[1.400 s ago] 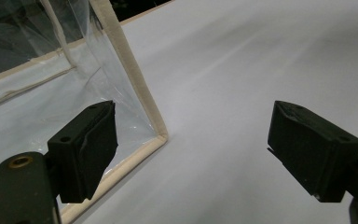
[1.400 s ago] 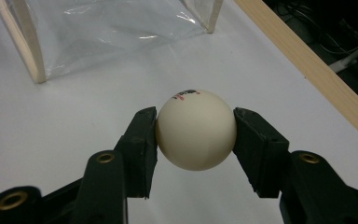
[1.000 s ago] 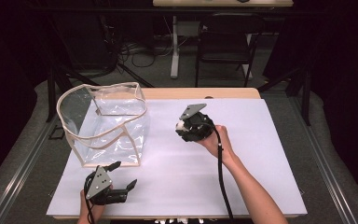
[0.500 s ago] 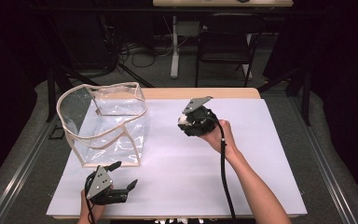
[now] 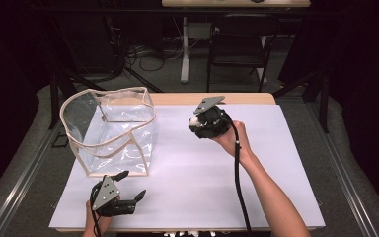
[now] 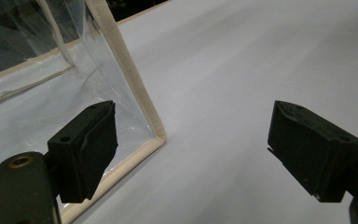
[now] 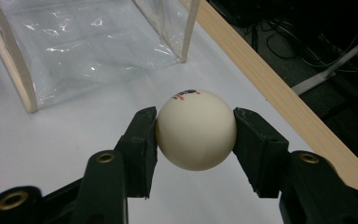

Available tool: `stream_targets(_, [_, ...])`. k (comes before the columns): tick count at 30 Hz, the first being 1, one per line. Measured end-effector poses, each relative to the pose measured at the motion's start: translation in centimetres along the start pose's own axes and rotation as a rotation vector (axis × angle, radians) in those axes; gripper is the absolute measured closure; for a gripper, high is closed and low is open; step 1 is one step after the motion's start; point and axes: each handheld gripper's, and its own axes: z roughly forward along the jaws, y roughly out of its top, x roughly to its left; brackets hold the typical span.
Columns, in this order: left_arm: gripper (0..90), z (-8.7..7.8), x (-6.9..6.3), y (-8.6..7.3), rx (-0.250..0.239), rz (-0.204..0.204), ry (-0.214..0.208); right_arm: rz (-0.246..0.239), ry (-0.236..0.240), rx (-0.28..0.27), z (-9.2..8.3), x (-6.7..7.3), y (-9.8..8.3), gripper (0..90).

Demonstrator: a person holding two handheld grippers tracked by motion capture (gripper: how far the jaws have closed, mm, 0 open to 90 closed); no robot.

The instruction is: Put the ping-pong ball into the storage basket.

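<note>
White ball [image 7: 196, 129] pinched between right gripper [image 7: 196, 140] jaws, left gripper [image 6: 191, 149] jaws spread, empty

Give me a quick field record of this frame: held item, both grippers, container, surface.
held item: cream ball with red and dark print on top
right gripper: jaws shut on the ball, above the table
left gripper: jaws open, nothing between them, by the bag's near corner
container: clear plastic bag with beige trim, standing open, looks empty
surface: white table
</note>
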Motion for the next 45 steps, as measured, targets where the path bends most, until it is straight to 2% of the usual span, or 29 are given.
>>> stream_targets(45, [16.1, -0.1, 0.0, 0.0, -0.004, 0.003, -0.002, -0.032, -0.028, -0.014, -2.0, -1.1, 3.5, 51.1])
